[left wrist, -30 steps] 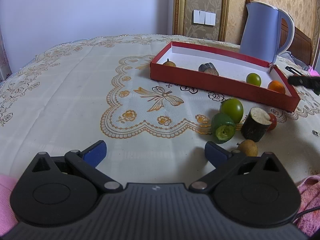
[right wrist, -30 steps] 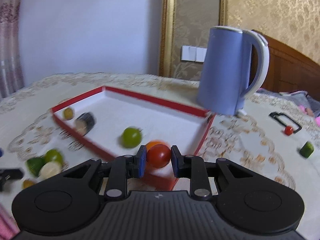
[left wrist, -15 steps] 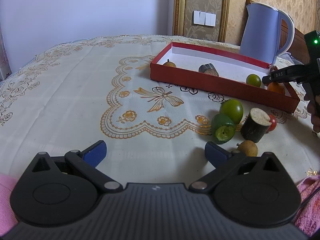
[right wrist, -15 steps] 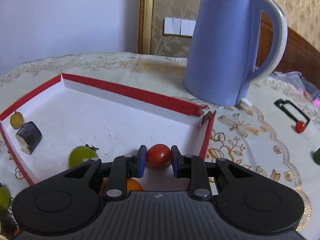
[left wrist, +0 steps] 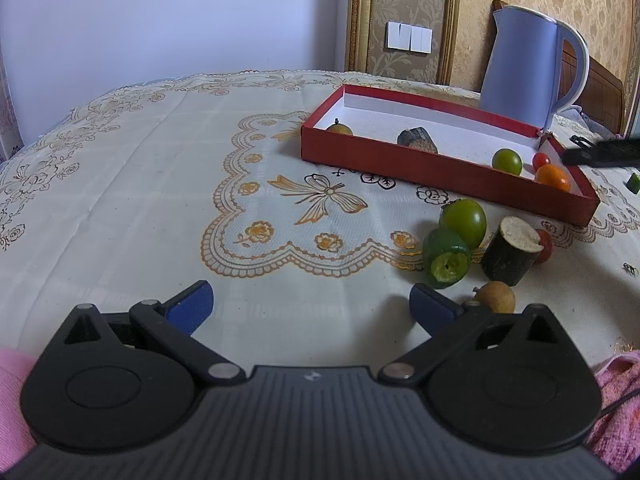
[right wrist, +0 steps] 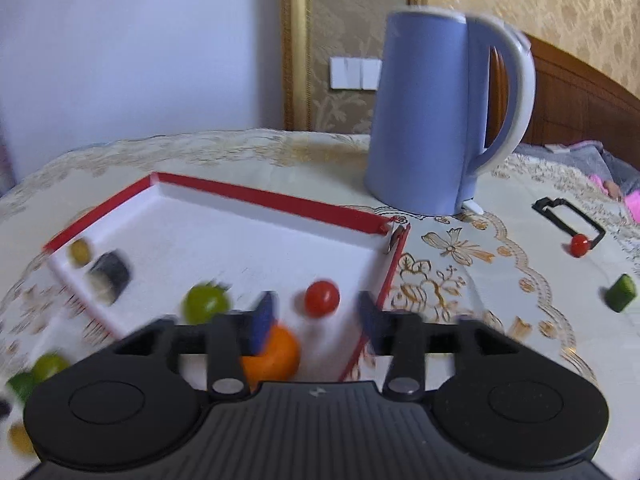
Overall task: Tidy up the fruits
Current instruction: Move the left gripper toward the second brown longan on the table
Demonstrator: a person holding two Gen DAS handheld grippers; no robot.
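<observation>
A red box [left wrist: 420, 166] with a white floor [right wrist: 240, 248] holds a red cherry tomato [right wrist: 322, 298], an orange fruit [right wrist: 274, 354], a green fruit [right wrist: 206, 304], a dark cut piece [right wrist: 109, 276] and a small yellow fruit [right wrist: 79, 251]. My right gripper [right wrist: 316, 318] is open just above the box's near right corner, the tomato lying free beyond its fingertips. My left gripper [left wrist: 310, 304] is open and empty over the tablecloth. To its right lie two green fruits [left wrist: 464, 218], a dark cut cylinder [left wrist: 510, 252], a small tan fruit [left wrist: 496, 296] and a red tomato [left wrist: 545, 245].
A blue kettle [right wrist: 440, 120] stands behind the box's far right corner. Right of the box lie a black clip [right wrist: 568, 216], another red tomato [right wrist: 580, 245] and a green piece [right wrist: 620, 298]. Pink cloth [left wrist: 616, 408] lies at the near edge.
My right gripper carried the red tomato over the box, opened and let it go inside, then drew back and up. The left gripper stayed still.
</observation>
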